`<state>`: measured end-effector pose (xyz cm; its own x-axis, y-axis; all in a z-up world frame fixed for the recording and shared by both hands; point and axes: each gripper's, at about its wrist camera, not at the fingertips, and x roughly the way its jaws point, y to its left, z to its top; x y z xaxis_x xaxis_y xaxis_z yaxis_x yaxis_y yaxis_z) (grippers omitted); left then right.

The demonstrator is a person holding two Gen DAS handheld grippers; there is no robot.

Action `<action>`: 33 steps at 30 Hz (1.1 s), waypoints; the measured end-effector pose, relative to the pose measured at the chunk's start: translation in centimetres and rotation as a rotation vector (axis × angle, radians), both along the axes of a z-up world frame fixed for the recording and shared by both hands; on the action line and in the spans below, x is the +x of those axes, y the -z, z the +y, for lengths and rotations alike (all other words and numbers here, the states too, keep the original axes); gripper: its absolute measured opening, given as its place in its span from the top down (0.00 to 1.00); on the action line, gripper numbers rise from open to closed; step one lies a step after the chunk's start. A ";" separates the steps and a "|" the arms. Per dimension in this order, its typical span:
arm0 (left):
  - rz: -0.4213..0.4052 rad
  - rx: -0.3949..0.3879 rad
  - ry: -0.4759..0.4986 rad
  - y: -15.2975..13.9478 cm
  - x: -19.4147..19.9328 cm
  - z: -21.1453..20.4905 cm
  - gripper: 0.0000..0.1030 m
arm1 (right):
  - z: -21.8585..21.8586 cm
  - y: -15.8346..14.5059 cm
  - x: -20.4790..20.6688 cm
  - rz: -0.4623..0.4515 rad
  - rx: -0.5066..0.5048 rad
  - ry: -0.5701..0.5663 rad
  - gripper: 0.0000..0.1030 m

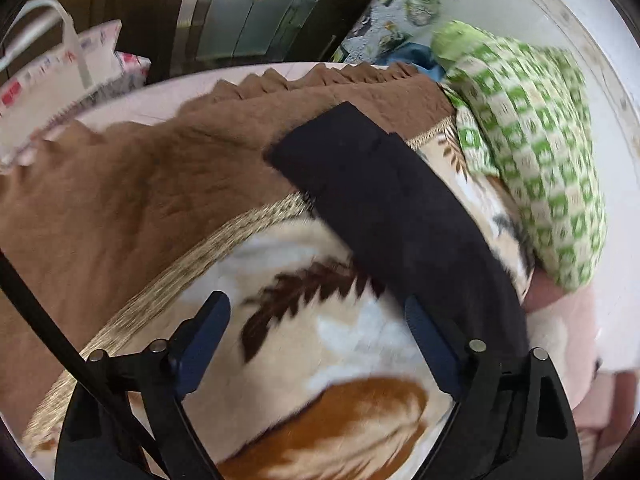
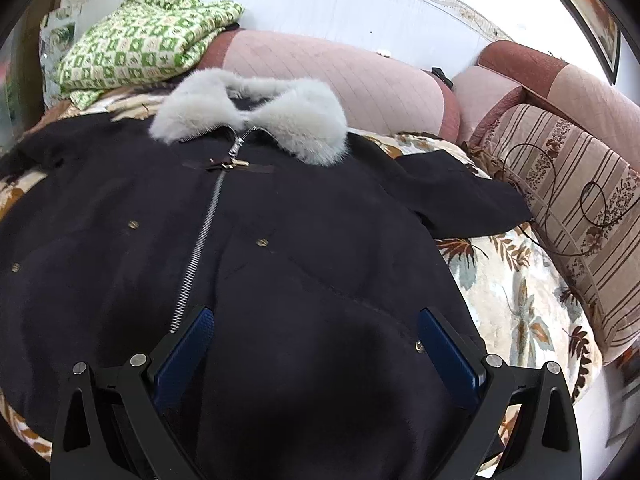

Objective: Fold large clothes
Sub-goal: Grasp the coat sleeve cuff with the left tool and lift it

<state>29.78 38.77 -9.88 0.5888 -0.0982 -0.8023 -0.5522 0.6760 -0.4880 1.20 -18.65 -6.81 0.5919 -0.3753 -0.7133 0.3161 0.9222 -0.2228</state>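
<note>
no readable text; print on the bag [image 1: 56, 76] perhaps too blurred.

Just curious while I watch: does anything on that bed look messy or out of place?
Mostly tidy. The coat lies flat and zipped, but its sleeve sticks out sideways, unfolded. Both grippers hover open.

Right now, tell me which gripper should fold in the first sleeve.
Probably the left gripper: open, right beside the sleeve stretched over the blanket. The right gripper, also open, hangs over the coat body, farther from its sleeve.
</note>
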 end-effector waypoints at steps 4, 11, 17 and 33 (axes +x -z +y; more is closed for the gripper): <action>-0.007 -0.011 -0.008 0.7 2.5 0.4 0.19 | -0.3 1.0 0.6 0.036 -0.010 0.012 0.01; 0.030 0.027 -0.016 1.2 5.3 0.5 0.20 | -0.6 1.8 1.6 0.056 -0.026 0.020 0.01; 0.061 0.060 0.001 -0.1 6.5 -0.1 0.86 | -0.6 2.2 1.6 0.062 -0.023 0.017 0.01; -0.259 0.376 0.383 -17.0 1.8 -20.5 0.98 | -2.3 1.4 -0.9 0.013 0.042 0.051 0.01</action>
